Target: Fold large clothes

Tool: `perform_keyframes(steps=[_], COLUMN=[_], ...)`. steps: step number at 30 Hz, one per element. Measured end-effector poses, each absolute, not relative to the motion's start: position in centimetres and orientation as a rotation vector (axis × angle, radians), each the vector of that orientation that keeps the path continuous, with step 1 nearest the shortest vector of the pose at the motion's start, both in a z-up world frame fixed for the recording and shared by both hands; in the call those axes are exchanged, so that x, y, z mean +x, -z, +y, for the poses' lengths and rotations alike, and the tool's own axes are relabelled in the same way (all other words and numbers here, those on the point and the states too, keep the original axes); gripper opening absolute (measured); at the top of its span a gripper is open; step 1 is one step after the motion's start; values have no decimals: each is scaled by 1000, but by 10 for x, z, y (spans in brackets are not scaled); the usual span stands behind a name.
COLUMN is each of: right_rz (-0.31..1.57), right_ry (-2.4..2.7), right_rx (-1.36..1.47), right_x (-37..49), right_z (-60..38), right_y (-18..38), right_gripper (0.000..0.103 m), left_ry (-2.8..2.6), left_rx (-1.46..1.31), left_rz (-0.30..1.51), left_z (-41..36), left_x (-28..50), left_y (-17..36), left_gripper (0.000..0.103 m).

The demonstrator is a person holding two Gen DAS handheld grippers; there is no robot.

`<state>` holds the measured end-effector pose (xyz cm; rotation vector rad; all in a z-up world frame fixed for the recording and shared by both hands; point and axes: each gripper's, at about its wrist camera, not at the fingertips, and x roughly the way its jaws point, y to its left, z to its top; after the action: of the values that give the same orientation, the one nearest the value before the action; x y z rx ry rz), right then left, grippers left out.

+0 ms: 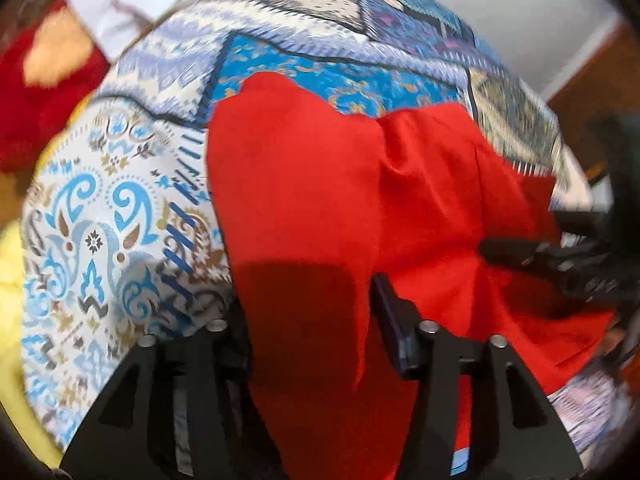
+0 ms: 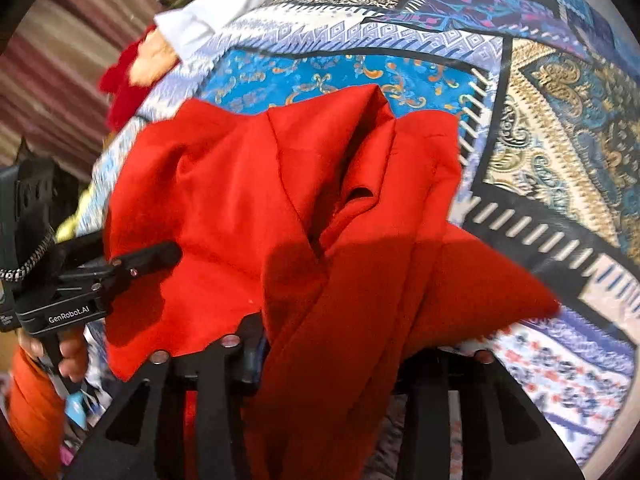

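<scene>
A large red garment [image 1: 304, 184] lies rumpled on a patterned blue and white bedspread [image 1: 100, 208]. In the left wrist view, cloth hangs between my left gripper's [image 1: 316, 320] two black fingers, which are shut on it. My right gripper [image 1: 520, 252] comes in from the right, clamped on the garment's edge. In the right wrist view, the red garment [image 2: 248, 184] drapes between my right gripper's [image 2: 332, 360] fingers, which hold it. My left gripper [image 2: 152, 258] shows at the left, shut on the cloth's edge.
A white cloth [image 1: 132, 4] and a red and orange plush item [image 1: 44, 80] lie at the far left of the bed. A yellow cloth [image 1: 16, 280] sits at the left edge. A striped curtain [image 2: 60, 64] hangs beyond. A hand in an orange sleeve [image 2: 36, 384] holds the left gripper.
</scene>
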<state>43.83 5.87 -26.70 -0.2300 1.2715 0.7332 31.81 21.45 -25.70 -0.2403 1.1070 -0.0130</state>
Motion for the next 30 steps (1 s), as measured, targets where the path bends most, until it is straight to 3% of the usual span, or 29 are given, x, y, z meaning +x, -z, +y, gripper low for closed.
perform_keyframes(steps=[4,6,9,10,13,17,30], right_rz=[1188,1121,1084,1078,1064,1145,1116], right_ry=[-690,-682,-726,-731,-710,-650,-498], right_rx=[-288,-315,-301,-298,-381,-477,-521], right_x=[425,417,399,394,375,369,364], right_z=[42,32,31,34,40,28,-54], right_y=[239,220,203,203,218,259,240], right_gripper=[58,60,86,88,88,87,84], left_ry=[-77,-82,-98,-100,-139,-142,-204], left_rx=[-4,45,50,35,-16,-2,-45], left_rz=[1058,1022,1002,1009,1104,1070,1087], left_z=[188,182,179,180,184,182,185], left_x=[297,285,269,264,257,231,186], left_y=[233,224,224,229,259,272,280], left_gripper=[72,88,93,93,93,94,95])
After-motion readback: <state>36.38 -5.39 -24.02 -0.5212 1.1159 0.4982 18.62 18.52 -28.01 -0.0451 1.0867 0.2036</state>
